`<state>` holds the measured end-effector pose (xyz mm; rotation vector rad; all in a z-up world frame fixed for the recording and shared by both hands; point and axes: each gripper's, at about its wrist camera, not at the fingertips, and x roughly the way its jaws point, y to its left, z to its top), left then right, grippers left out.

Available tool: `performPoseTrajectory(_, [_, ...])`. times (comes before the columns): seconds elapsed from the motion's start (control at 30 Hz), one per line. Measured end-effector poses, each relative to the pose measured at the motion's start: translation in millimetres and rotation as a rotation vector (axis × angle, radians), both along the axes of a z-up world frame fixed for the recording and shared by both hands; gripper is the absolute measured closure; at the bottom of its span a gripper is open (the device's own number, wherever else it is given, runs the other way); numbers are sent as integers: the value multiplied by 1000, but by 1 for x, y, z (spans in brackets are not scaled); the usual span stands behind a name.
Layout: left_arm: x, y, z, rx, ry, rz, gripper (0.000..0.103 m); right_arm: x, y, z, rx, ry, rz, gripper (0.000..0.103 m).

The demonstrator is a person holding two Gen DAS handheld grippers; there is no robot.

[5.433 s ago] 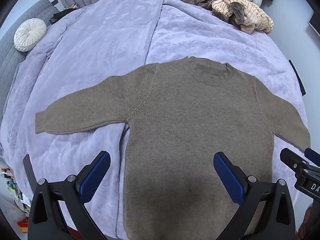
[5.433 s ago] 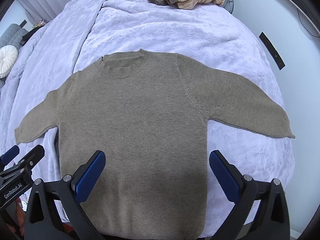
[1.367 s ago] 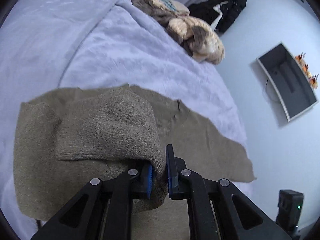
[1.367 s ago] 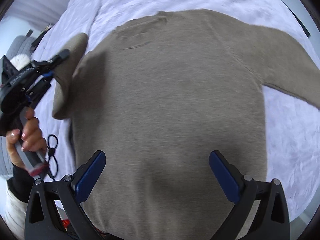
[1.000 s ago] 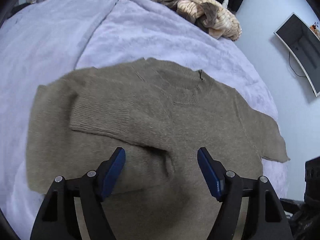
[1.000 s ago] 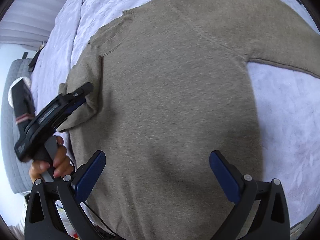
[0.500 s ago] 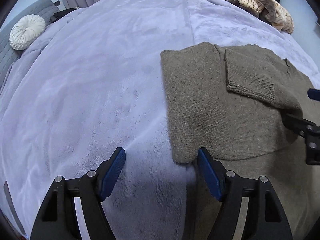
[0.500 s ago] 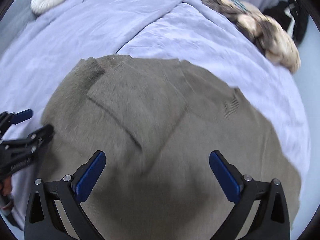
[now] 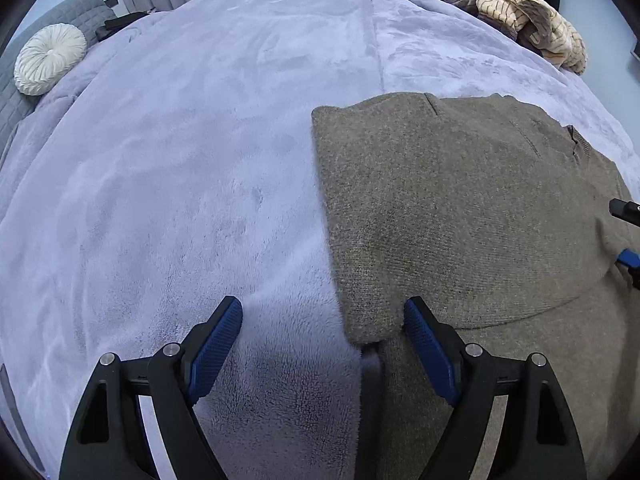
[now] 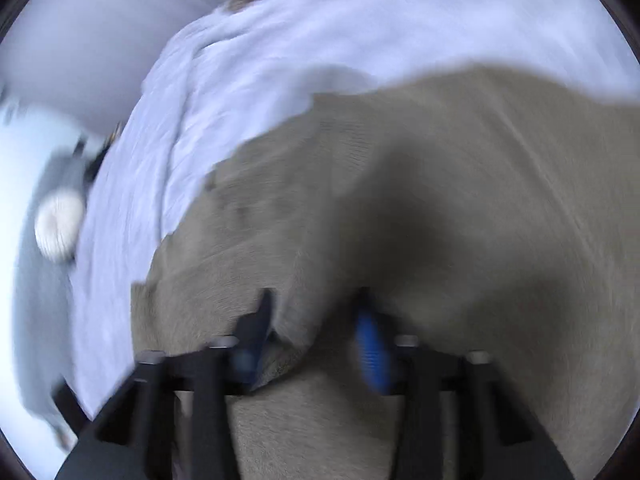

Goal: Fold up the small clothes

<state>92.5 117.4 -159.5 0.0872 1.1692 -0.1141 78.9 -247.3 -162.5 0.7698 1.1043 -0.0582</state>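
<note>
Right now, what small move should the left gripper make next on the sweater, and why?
Probably close the left gripper on the folded corner of the sweater. Its jaws are opening, and that corner lies between them on the blanket, not yet pinched. The right gripper is closing around another sweater fold, though the view is blurred.

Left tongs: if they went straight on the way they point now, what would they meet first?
Most likely the folded-over edge of the brown sweater, whose lower corner lies between the opening jaws of the left tongs, with the lavender blanket just left of it. Depth is unclear, so either could come first.
</note>
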Motion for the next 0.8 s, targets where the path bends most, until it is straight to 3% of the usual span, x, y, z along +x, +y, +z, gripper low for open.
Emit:
performPoseTrajectory(0.07, [1,3,6,-26,14,-1,19,-22,-28,-11,168,-26,-125,34])
performPoseTrajectory(0.13, [-1,9,15,-49,13,9,19,-38,-40,-15,261,-33,-198,32])
performPoseTrajectory(0.3, [4,20,30,-70,-2,66,19,-32,-42,-14,268,-1,-204,32])
performPoseTrajectory(0.33, [7,21,31,-66,-6,74,19,-25,-40,-14,245,24,-192,51])
performPoseTrajectory(0.37, [10,21,32,-60,-9,79,19,-19,-38,-10,215,40,-174,94])
performPoseTrajectory(0.4, [13,21,32,-52,-11,83,19,-15,-34,-7,173,55,-145,95])
performPoseTrajectory(0.6, [31,29,29,-86,5,99,19,-12,-35,28,-111,6,-67,95])
performPoseTrajectory(0.67, [44,31,24,-137,41,102,19,-14,-48,19,-116,52,-95,89])
performPoseTrajectory(0.73, [53,32,20,-188,75,107,19,-17,-61,4,-71,110,-131,69])
performPoseTrajectory(0.8, [68,31,15,-249,106,97,19,-26,-67,6,-18,92,-172,48])
